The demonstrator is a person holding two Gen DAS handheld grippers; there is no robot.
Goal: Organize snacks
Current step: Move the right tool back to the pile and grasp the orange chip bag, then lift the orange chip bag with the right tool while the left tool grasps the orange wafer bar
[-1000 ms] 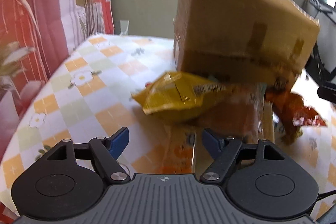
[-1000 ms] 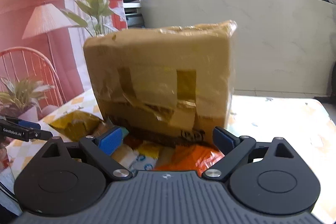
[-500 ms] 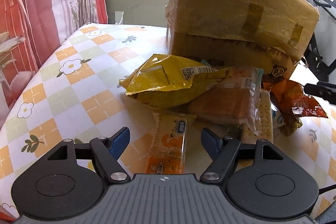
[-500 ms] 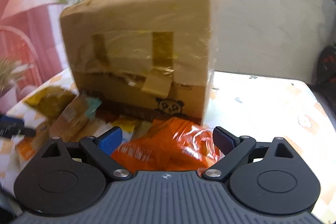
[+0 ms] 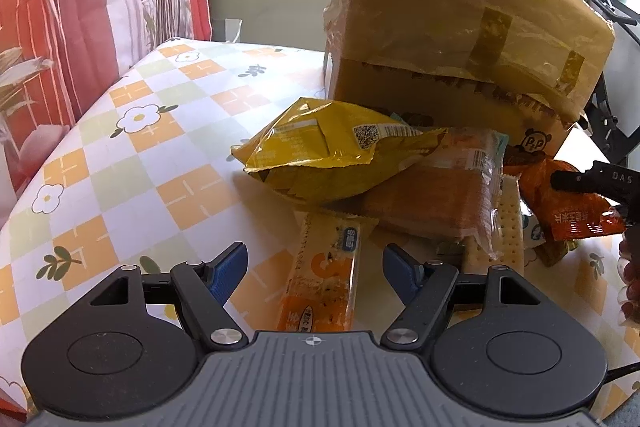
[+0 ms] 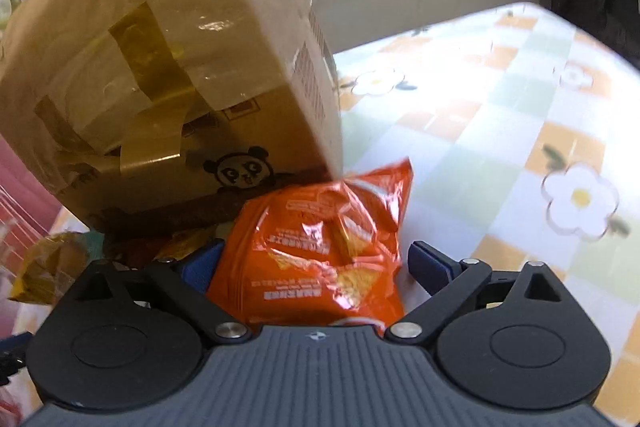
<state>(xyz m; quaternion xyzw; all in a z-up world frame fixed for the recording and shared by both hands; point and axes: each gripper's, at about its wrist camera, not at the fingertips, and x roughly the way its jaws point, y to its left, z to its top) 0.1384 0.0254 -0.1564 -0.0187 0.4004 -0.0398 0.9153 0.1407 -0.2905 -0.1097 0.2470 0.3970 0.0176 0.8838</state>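
Note:
A pile of snacks lies on the flowered tablecloth (image 5: 132, 183) in front of a taped cardboard box (image 5: 460, 39). In the pile are a yellow bag (image 5: 332, 155), a clear-wrapped bread pack (image 5: 440, 195), a cracker pack (image 5: 508, 227) and an orange chip bag (image 5: 576, 211). My left gripper (image 5: 316, 267) is open above an orange-and-white snack bar (image 5: 324, 275), without touching it. My right gripper (image 6: 316, 263) is tilted, and its jaws are closing around the orange chip bag (image 6: 328, 247). The left pad is at the bag's edge, while the right pad (image 6: 428, 263) is still clear of it.
The box (image 6: 160, 75) leans over the back of the pile, with its corner on the orange bag. A red chair and curtain stand past the table's left edge. In the right wrist view, bare cloth (image 6: 500, 147) stretches to the right of the orange bag.
The box has tilted off the snacks and settled behind them. My right gripper has rolled and dropped, so the orange bag now sits between its jaws. The left gripper has barely moved.

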